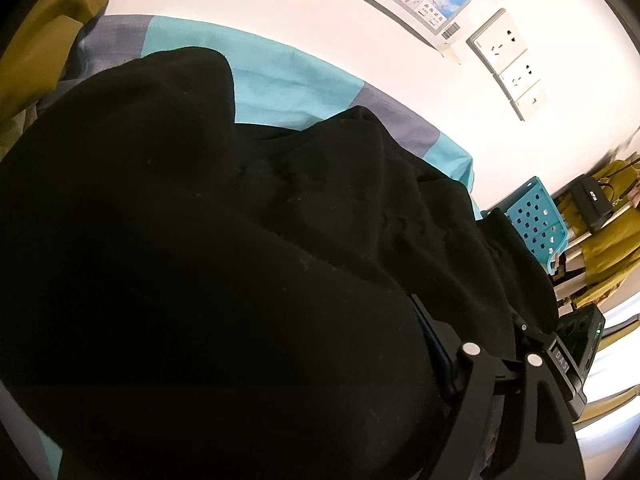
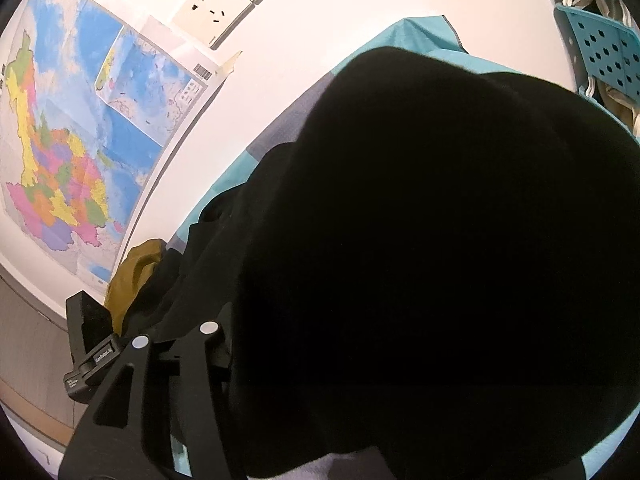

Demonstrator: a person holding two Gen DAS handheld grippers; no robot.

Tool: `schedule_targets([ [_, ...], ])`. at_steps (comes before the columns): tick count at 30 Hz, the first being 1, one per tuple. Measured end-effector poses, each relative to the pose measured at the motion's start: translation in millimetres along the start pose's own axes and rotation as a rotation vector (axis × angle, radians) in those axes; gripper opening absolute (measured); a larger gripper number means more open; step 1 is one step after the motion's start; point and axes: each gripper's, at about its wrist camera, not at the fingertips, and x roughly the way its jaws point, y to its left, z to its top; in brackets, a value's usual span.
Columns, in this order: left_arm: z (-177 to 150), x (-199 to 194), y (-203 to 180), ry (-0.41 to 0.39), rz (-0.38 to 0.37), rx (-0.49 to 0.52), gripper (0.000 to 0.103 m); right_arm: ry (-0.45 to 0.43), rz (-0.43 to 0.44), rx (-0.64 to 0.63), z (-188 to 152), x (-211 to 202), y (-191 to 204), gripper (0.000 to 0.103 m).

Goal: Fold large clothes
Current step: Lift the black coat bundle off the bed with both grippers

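Note:
A large black garment fills most of the left wrist view, bunched over a blue and grey striped sheet. It drapes over my left gripper, whose fingertips are buried in the cloth; only the black linkage shows at lower right. In the right wrist view the same black garment covers the right half and hangs over my right gripper, fingertips hidden under the fabric. Both seem closed on cloth, but the tips are hidden.
A white wall with a map and sockets stands behind the sheet. An olive garment lies at the left, also seen in the right wrist view. A turquoise perforated chair stands at the right.

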Motion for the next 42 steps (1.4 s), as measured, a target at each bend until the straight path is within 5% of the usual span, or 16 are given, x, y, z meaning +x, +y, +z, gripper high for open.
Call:
schedule_targets([
  [6,1.6,-0.1,-2.8,0.008,-0.008,0.007,0.068,0.018,0.022,0.012,-0.1,-1.8,-4.5,0.045],
  [12,4.2,4.4,-0.3,0.021,-0.019,-0.009,0.072,0.028,0.001,-0.021,4.1,6.5,3.9,0.058],
  [14,3.8,4.4,-1.9,0.023,-0.009,-0.001,0.067,0.032,0.005,-0.029,4.2,7.4,3.4,0.040],
  [18,3.8,-8.3,-10.9,0.010,0.000,0.033,0.046,0.013,0.066,-0.037,6.2,-9.1,11.0,0.030],
  [24,-6.6,-43.9,-12.8,0.039,-0.095,0.071,0.041,-0.005,0.180,-0.029,-2.2,-60.9,14.9,0.021],
  [30,-27.6,-24.6,16.6,0.115,-0.106,0.035,0.068,0.092,0.121,0.049,-24.8,-42.7,-11.2,0.033],
  [33,-26.2,-36.4,25.6,0.074,-0.121,-0.011,0.071,0.080,0.110,0.069,-27.8,-41.2,-15.8,0.051],
  [38,-30.8,-40.8,34.0,0.050,-0.111,-0.032,0.082,0.065,0.118,0.082,-24.2,-39.2,-13.4,0.064],
  [42,-19.6,-32.0,23.0,0.035,-0.030,0.017,0.088,0.056,0.096,0.053,-24.3,-26.5,0.6,0.074],
])
